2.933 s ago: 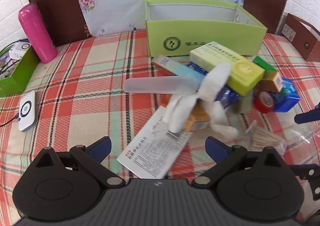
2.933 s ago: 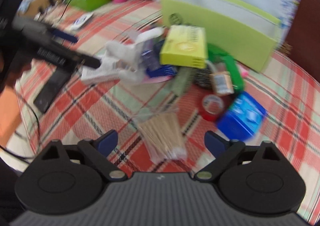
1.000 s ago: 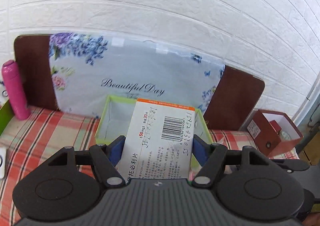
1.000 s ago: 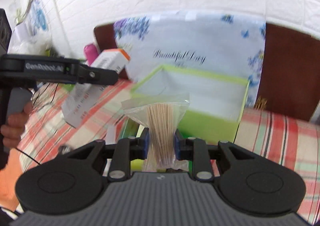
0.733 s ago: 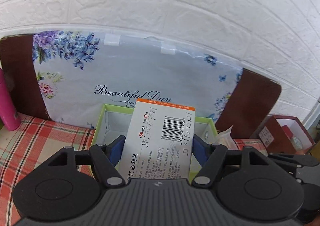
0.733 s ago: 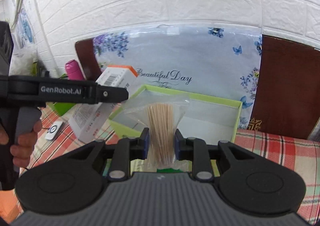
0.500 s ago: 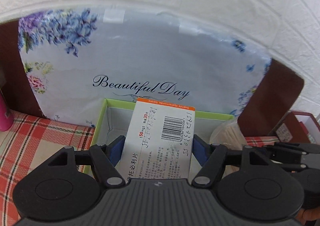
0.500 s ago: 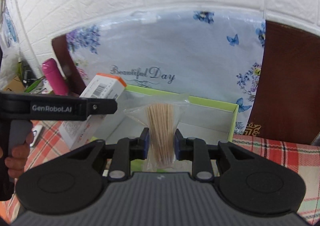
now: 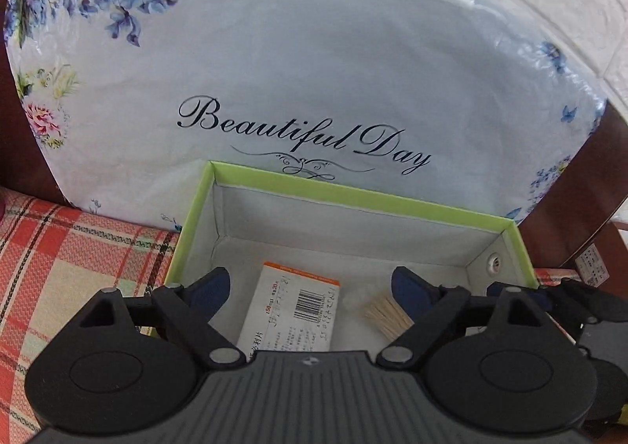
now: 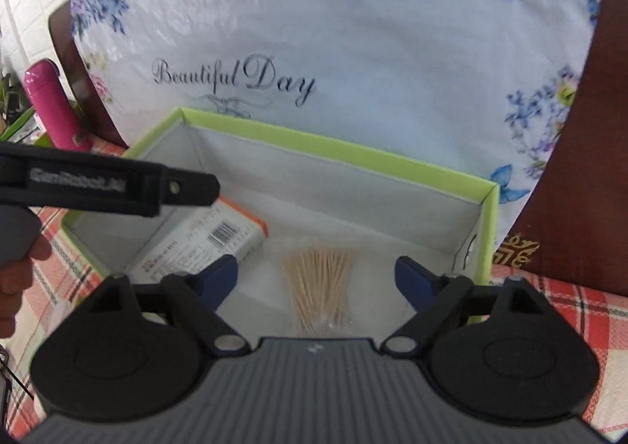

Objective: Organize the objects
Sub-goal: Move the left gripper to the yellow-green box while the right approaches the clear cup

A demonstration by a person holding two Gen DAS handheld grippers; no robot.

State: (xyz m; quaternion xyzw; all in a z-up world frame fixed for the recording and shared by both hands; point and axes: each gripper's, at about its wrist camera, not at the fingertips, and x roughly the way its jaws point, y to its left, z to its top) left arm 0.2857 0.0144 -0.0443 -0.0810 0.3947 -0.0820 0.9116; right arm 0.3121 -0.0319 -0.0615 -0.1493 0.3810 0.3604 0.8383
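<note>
A green box (image 9: 353, 194) with a grey inside stands open in front of me; it also shows in the right wrist view (image 10: 333, 147). A white medicine carton (image 9: 292, 316) with an orange end lies on its floor, also seen in the right wrist view (image 10: 200, 243). A clear bag of toothpicks (image 10: 324, 279) lies beside it on the right, its tip showing in the left wrist view (image 9: 386, 312). My left gripper (image 9: 310, 287) is open and empty above the carton. My right gripper (image 10: 316, 273) is open and empty above the toothpicks.
A floral sheet reading "Beautiful Day" (image 9: 302, 137) rises behind the box against brown boards. The red plaid cloth (image 9: 59, 247) lies to the left. A pink bottle (image 10: 51, 106) stands far left. The left gripper's body (image 10: 106, 185) crosses the box's left side.
Both grippers moved forward over the box and opened. The carton and the toothpick bag dropped from the jaws and now lie on the box floor.
</note>
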